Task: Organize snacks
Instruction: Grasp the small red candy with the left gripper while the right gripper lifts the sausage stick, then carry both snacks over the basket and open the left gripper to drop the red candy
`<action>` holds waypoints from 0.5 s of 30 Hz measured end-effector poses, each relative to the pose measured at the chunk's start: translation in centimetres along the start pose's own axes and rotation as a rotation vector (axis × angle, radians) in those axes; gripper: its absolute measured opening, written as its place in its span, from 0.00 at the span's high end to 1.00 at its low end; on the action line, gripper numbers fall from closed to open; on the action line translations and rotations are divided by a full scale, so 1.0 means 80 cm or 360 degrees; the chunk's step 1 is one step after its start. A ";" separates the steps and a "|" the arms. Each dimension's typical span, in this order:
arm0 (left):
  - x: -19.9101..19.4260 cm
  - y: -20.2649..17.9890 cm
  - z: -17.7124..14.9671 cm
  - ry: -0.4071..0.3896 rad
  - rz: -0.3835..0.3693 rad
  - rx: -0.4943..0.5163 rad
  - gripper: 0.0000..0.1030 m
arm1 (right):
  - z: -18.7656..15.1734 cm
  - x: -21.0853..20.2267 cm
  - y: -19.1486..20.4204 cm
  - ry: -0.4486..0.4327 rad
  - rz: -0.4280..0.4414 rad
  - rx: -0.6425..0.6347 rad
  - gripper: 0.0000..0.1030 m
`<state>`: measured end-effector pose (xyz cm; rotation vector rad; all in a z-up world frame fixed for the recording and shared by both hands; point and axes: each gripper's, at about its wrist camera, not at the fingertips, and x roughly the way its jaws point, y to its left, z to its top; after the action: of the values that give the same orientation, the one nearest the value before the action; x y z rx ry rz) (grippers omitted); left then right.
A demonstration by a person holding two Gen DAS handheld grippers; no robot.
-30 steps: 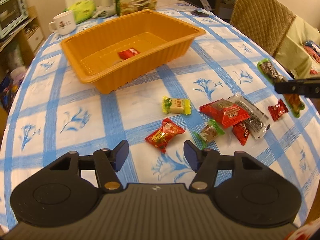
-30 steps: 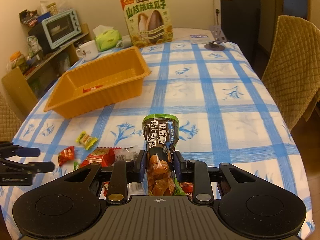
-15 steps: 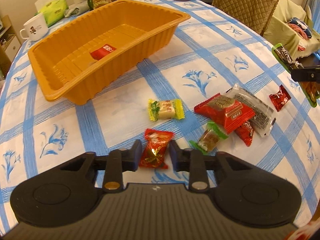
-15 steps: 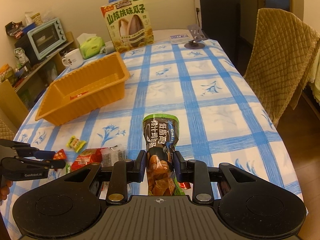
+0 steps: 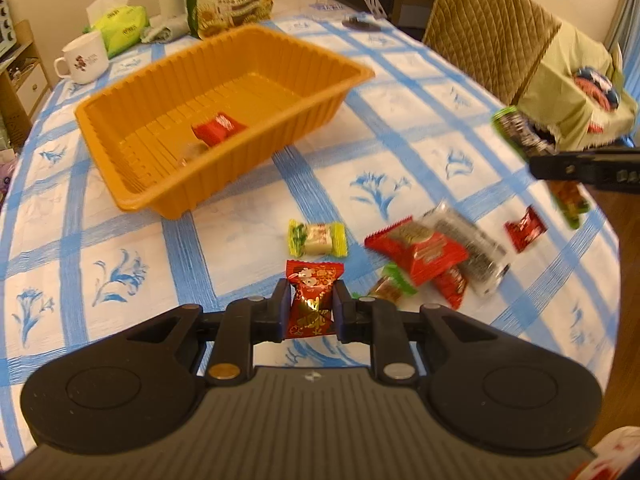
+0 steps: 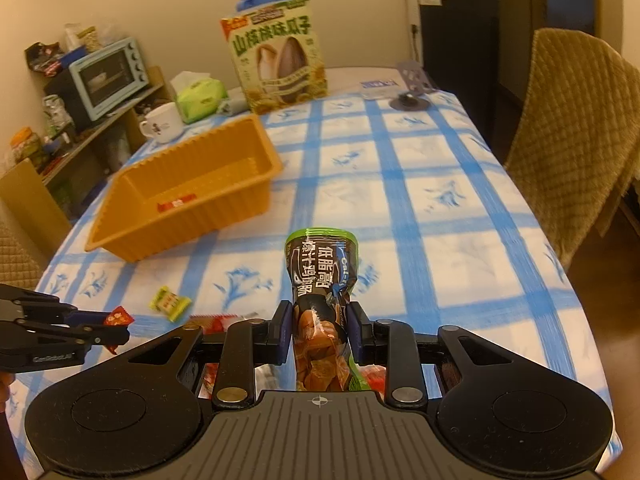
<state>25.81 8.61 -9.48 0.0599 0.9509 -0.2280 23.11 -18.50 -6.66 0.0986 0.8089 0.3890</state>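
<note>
Left tool (image 5: 310, 307): jaws have just been closing, now clamped on a red candy (image 5: 313, 300), which is held clear of the worktop (image 5: 240, 240). Right tool (image 6: 319, 332): jaws narrow, gripped on a tall green-topped pouch (image 6: 322, 276), held upright above the worktop; same pouch is seen at the right edge of the left view. Orange tray (image 5: 136, 196) is placed on the blue-checked cloth, beyond and to the left of the loose snacks; one red packet (image 5: 218, 128) is seen lying on its floor. Loose snacks are left on the cloth just ahead of the left tool: a yellow-green candy (image 5: 318, 238) closest, then to its right a red flat pack (image 5: 418, 250) overlapping a clear sachet (image 5: 468, 246), a green-ended candy (image 5: 392, 286) and a small red packet (image 5: 452, 284) tucked under that pile, and another small red packet (image 5: 525, 229) set apart further right. A mug (image 5: 86, 60), a green tissue pack (image 5: 122, 28) and a seed box (image 6: 278, 56) are seen at the far end of the worktop, behind the tray.
</note>
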 end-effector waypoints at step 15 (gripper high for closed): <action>-0.051 0.040 0.075 -0.0229 0.0167 -0.0136 0.81 | 0.096 0.050 0.048 -0.0100 0.0235 -0.0179 0.72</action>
<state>29.04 11.51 -2.86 0.0142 0.8110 -0.0934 30.01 -13.01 -3.20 0.0653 0.7185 0.5676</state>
